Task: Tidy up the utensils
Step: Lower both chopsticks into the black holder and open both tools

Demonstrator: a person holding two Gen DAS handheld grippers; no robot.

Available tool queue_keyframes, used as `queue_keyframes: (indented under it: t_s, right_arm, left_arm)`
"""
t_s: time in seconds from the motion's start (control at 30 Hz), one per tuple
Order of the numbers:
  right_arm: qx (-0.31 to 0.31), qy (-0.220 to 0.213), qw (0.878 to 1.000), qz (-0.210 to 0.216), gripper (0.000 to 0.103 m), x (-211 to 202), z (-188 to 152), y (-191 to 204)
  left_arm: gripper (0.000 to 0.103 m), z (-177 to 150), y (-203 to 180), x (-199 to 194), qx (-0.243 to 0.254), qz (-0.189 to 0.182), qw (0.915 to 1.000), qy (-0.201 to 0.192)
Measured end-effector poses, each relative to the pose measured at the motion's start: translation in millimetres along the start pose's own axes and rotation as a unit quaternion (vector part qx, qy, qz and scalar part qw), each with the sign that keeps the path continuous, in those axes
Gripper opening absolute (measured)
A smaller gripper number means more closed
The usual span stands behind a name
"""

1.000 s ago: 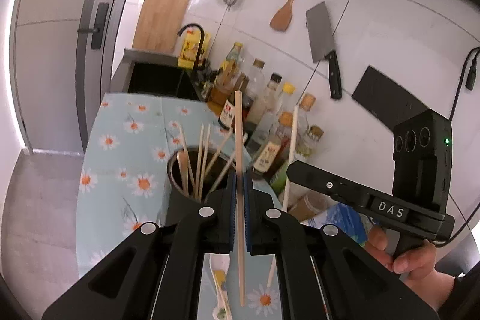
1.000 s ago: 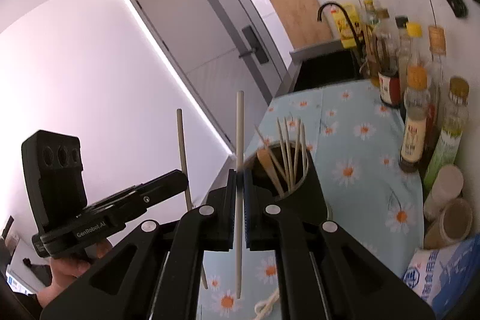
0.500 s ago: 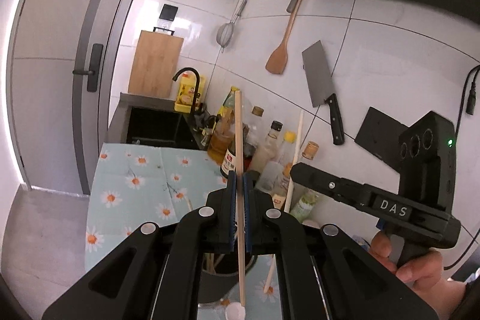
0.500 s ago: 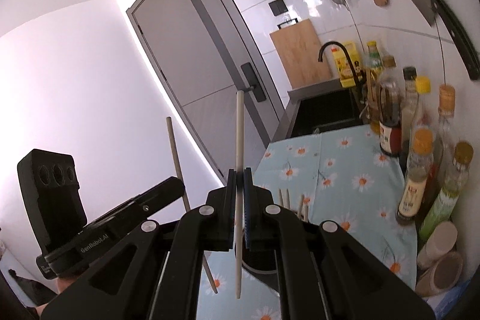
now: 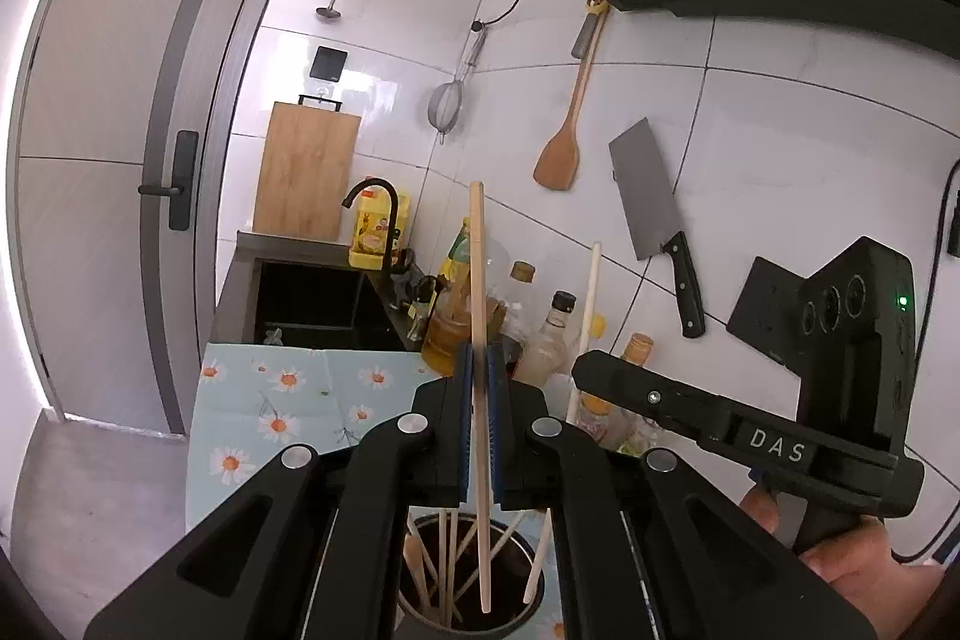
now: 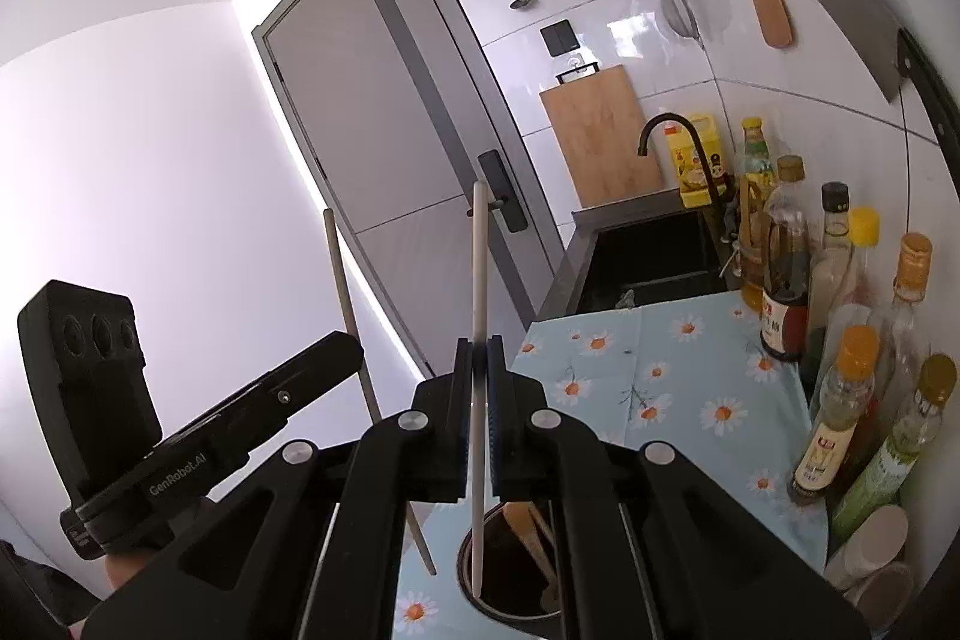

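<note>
1. Since the earlier frames both grippers have been raised, so that the dark utensil holder (image 5: 474, 589) – formerly seen ahead of the jaws – is now seen low down, beneath them.
2. The left gripper (image 5: 478, 370) is held pointing slightly downward toward the tiled wall; its jaws are clamped on a wooden chopstick (image 5: 478, 280).
3. That chopstick is held nearly upright, its long axis vertical: one end rises well above the jaws and the other hangs below them, over the holder's mouth.
4. The right gripper (image 6: 478, 367) is likewise tilted slightly down, and its jaws are pressed together on a pale chopstick (image 6: 478, 280).
5. The pale chopstick also stands close to vertical – its upper end above the jaws, its lower end at the holder's (image 6: 510, 568) opening.
6. From the left wrist view the right gripper's body is seen to the right of the jaws, gripped by a hand (image 5: 840, 568).
7. More chopsticks are seen standing in the holder, below the jaws, on a daisy-patterned cloth (image 6: 660, 376).
</note>
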State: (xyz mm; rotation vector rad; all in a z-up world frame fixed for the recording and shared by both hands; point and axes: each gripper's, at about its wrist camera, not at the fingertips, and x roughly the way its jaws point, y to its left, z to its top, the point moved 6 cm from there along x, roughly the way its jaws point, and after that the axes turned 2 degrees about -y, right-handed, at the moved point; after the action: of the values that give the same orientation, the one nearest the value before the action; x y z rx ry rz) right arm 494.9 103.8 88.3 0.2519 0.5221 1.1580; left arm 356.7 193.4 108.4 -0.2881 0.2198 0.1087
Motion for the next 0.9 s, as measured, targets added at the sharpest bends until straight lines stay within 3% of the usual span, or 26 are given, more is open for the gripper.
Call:
queue_keyframes:
  t_s: [0.3, 0.73, 0.9]
  right_arm:
    - [0.004, 0.018, 1.000, -0.011, 0.006, 16.9, -16.1, -15.0]
    - [0.018, 0.056, 0.998, -0.024, 0.006, 36.0, -52.7, -34.7]
    - [0.006, 0.054, 0.998, -0.041, 0.010, 30.8, -54.3, -36.0]
  left_arm:
    - [0.004, -16.2, 1.3, 20.7, 0.004, -0.016, 0.9999, 0.004]
    - [0.004, -73.8, 16.8, 55.4, -0.013, 0.000, 0.9967, 0.080]
    - [0.005, -81.8, 23.8, 53.5, -0.045, 0.013, 0.9933, 0.106]
